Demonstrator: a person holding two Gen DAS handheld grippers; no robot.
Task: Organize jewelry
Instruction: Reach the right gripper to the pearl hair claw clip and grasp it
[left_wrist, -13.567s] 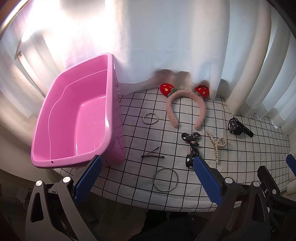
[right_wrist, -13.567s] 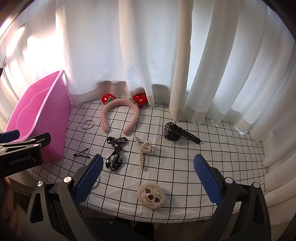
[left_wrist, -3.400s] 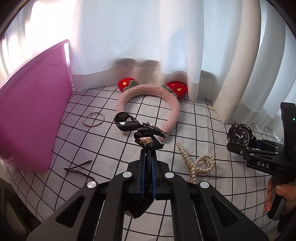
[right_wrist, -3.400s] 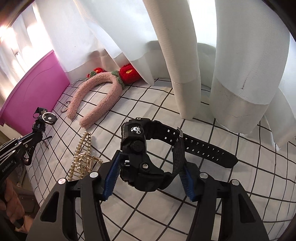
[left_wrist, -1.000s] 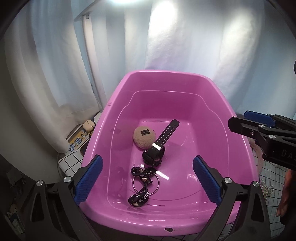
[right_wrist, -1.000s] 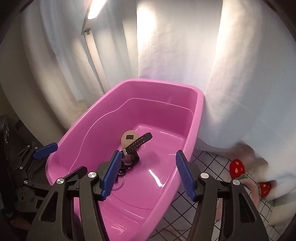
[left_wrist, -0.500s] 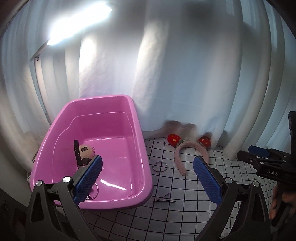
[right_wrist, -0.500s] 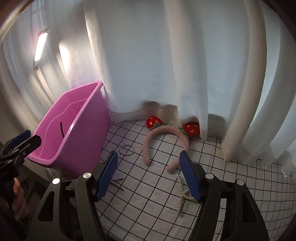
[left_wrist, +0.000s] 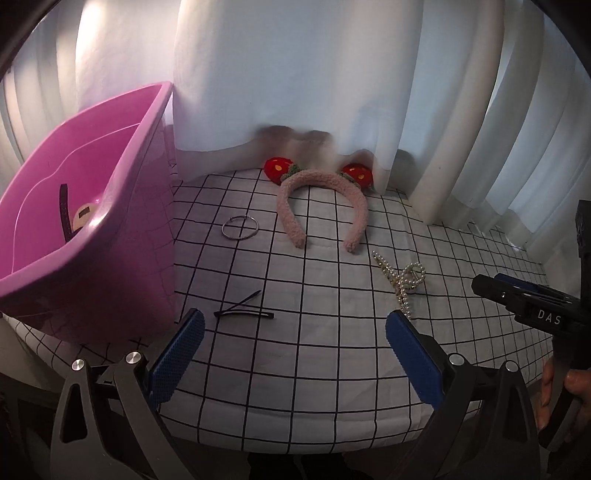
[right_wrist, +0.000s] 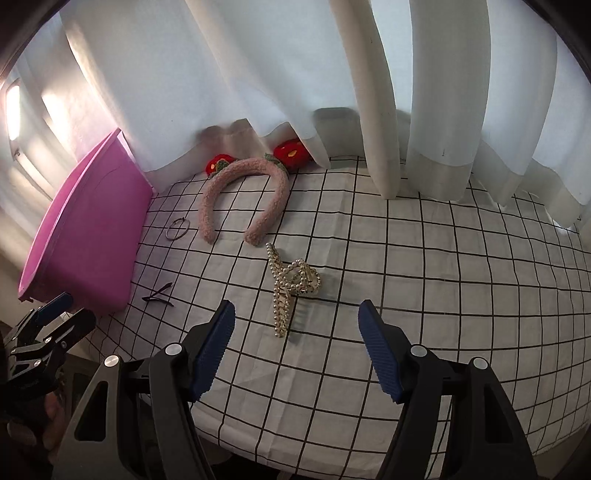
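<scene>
- White curtains hang behind a checked tablecloth (left_wrist: 332, 295) where loose pieces wait.
- We hold the left gripper (left_wrist: 293, 341) and right gripper (right_wrist: 295, 332) spread and empty; a new pick seems next.
- Our right gripper faces the pearl clip (right_wrist: 290, 286) at frame centre; closing on it calls for lowering first.
- At the left, the pink tub (left_wrist: 140, 177) holds a watch strap (left_wrist: 64, 210) and a round beige piece (left_wrist: 83, 216).
- Headband (left_wrist: 321, 203), ring (left_wrist: 240, 228) and hairpin (left_wrist: 243, 310) lie on the cloth.

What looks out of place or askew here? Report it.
Nothing looks damaged or spilled. The pink bin seems tilted, though the fisheye may cause that. The headband, ring, hairpins and pearl claw clip lie loose on the checked cloth.
</scene>
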